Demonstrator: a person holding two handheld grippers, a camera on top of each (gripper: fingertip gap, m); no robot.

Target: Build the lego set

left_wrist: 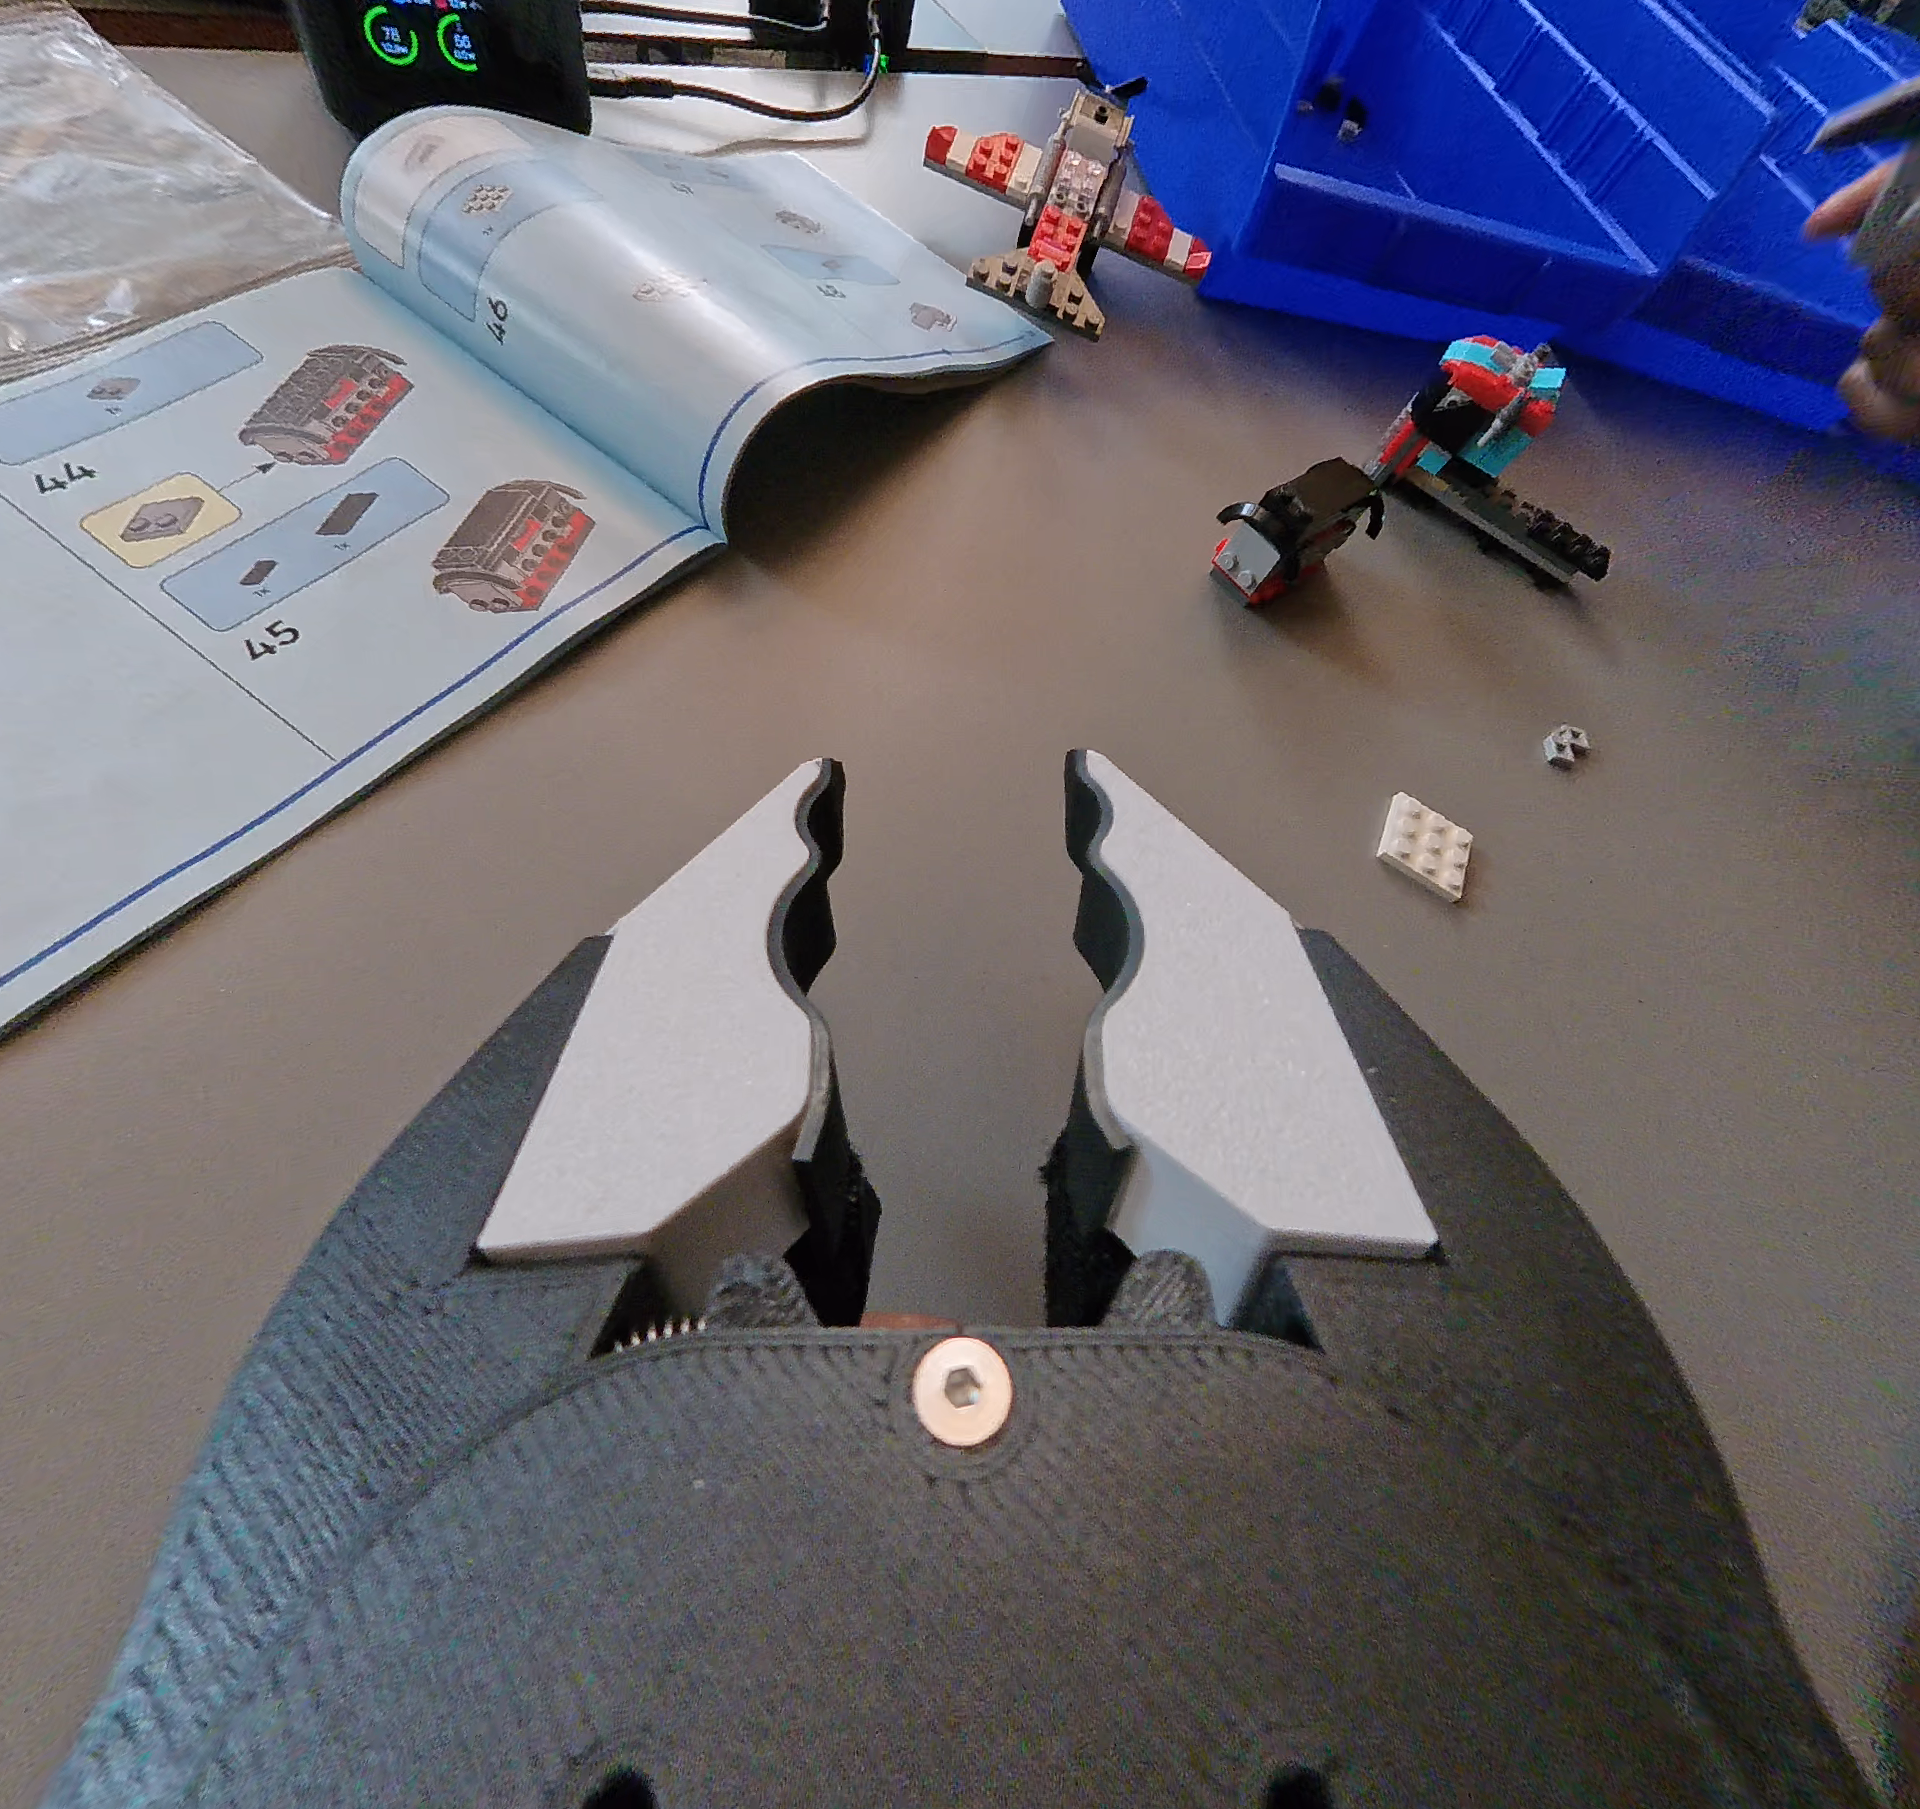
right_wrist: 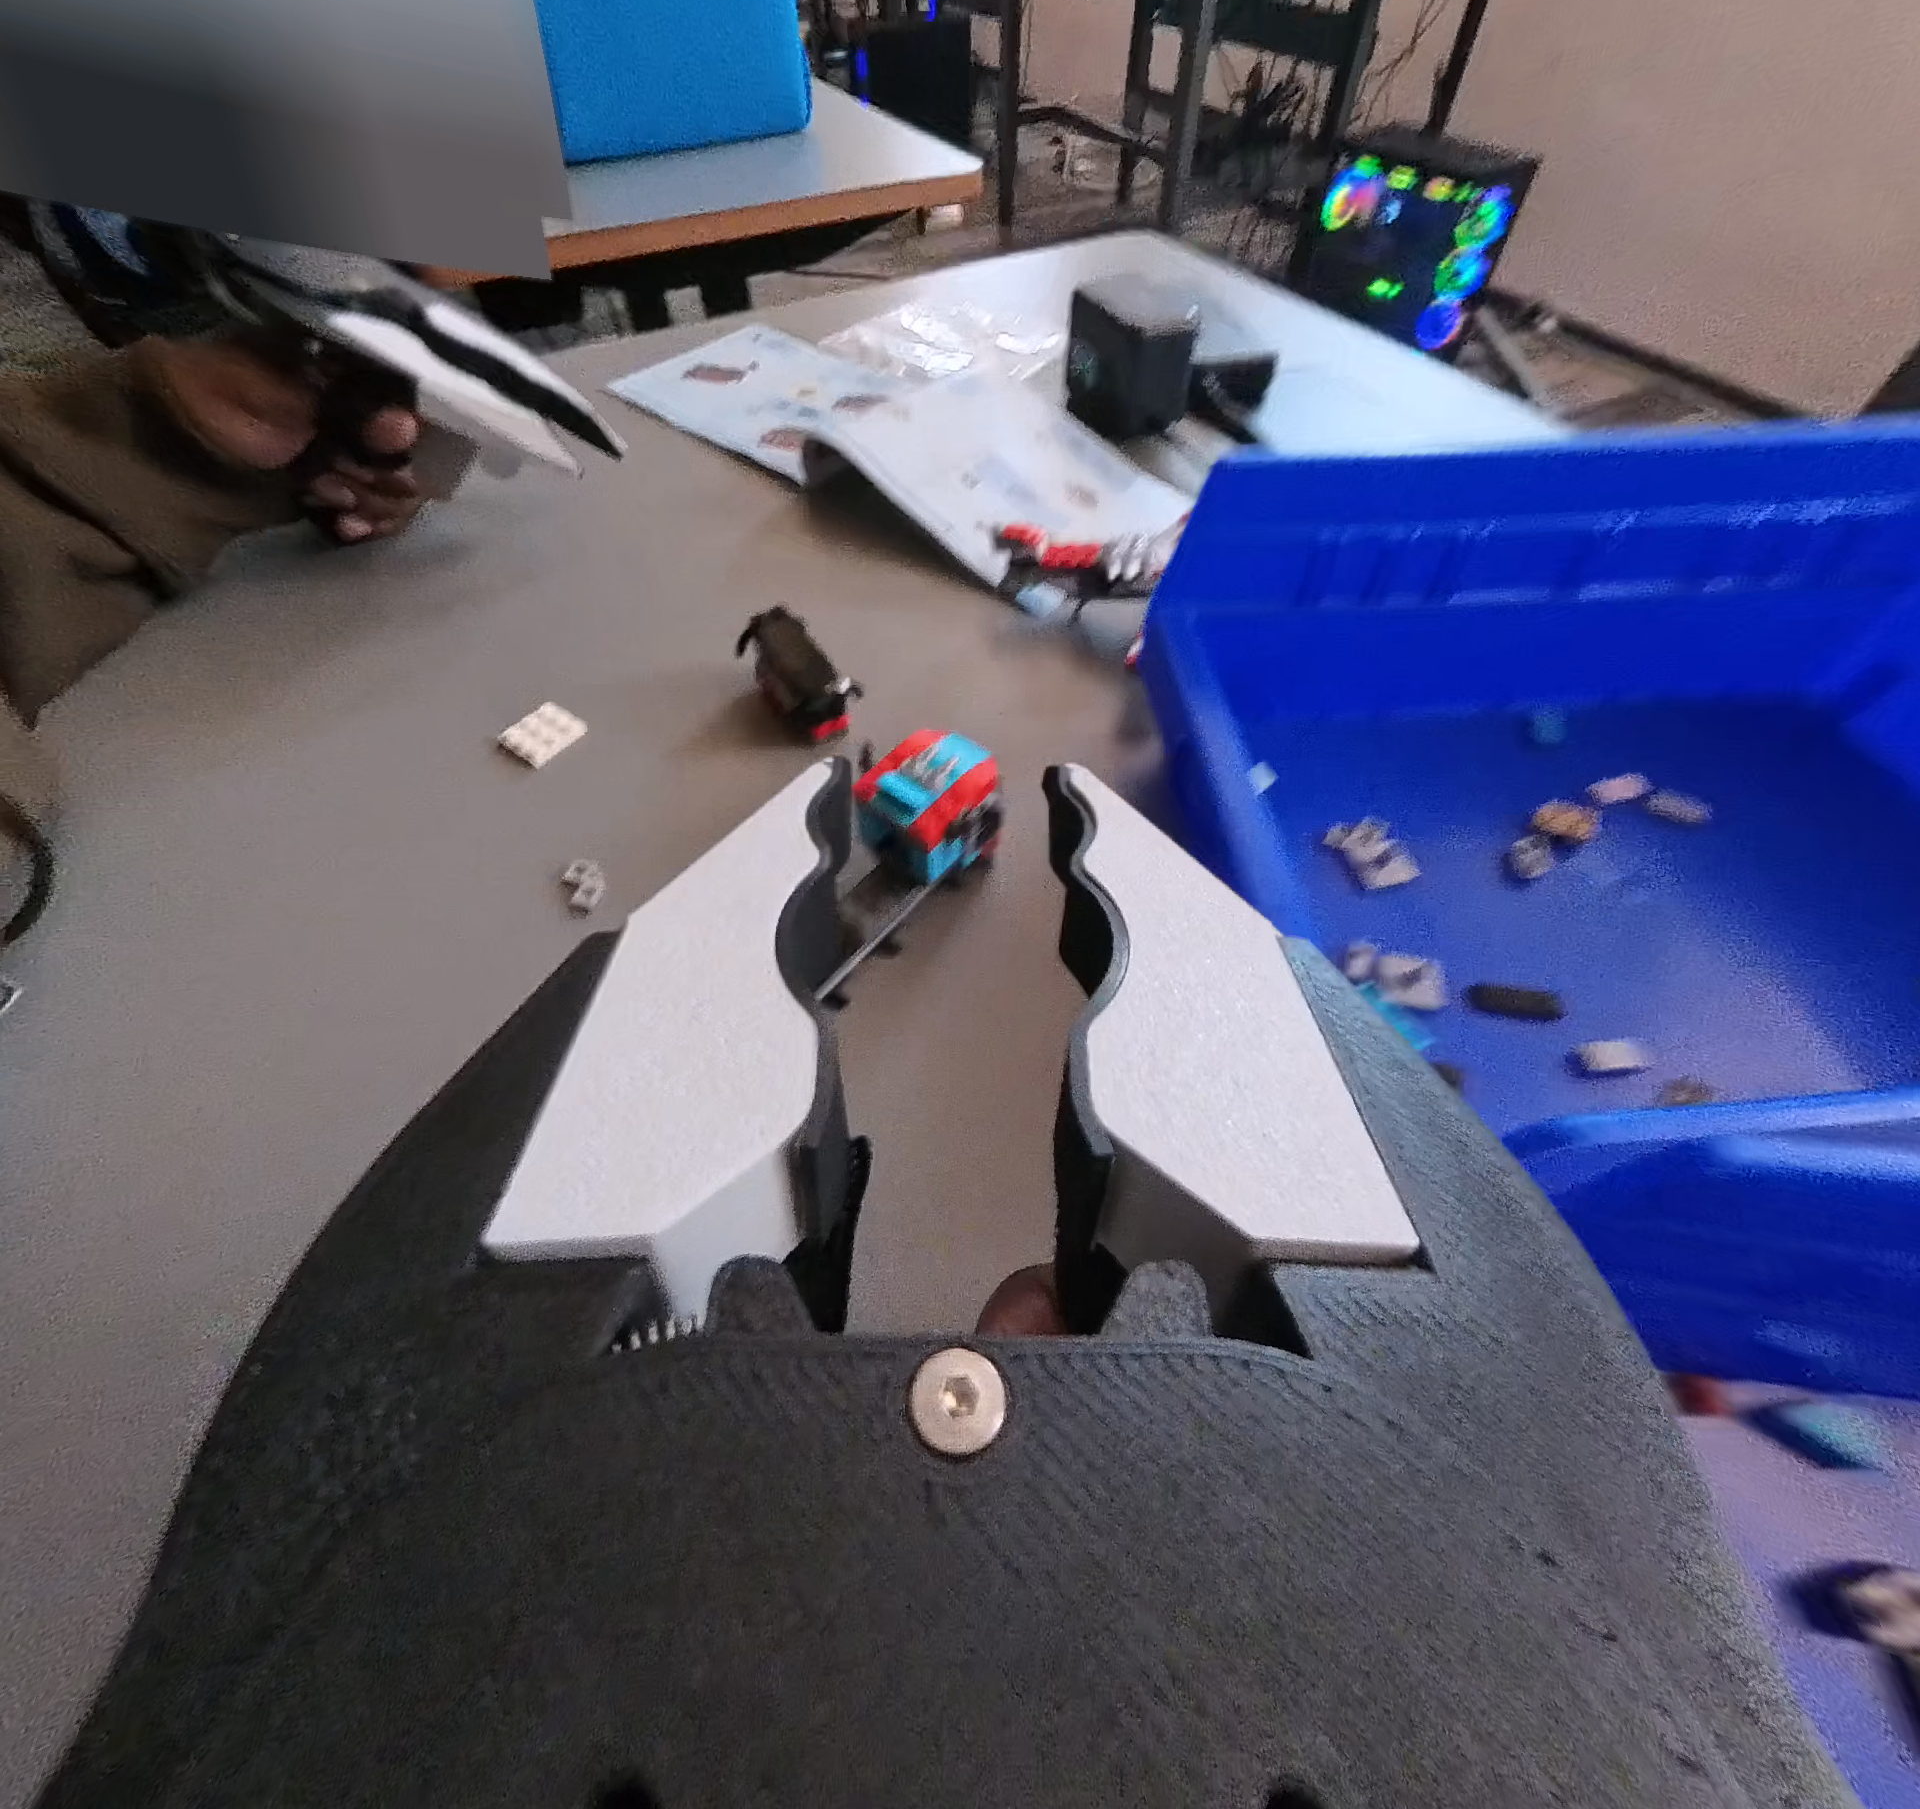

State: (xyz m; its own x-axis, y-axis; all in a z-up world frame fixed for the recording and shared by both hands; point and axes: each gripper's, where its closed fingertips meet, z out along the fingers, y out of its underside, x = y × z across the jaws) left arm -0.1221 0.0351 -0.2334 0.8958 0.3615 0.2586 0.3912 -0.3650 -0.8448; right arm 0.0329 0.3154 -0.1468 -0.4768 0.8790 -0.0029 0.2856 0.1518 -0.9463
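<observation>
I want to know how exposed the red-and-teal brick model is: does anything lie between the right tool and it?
Nothing visible does. The right tool is open, and the red-and-teal brick model shows between its fingertips on bare table. The blue bin stands off to the right.

Open grey-brown tabletop (left_wrist: 935, 616) lies ahead of the left gripper (left_wrist: 951, 772), jaws apart, bare between. That lane is bounded left by the open pale-blue instruction booklet (left_wrist: 312, 533) and right by a small white studded plate (left_wrist: 1425, 845) and a black-and-red brick model (left_wrist: 1288, 538). A red-and-teal brick model (right_wrist: 925, 819) blocks the right gripper (right_wrist: 940, 783), with the big blue plastic bin wall (right_wrist: 1216, 772) just to its right.
</observation>
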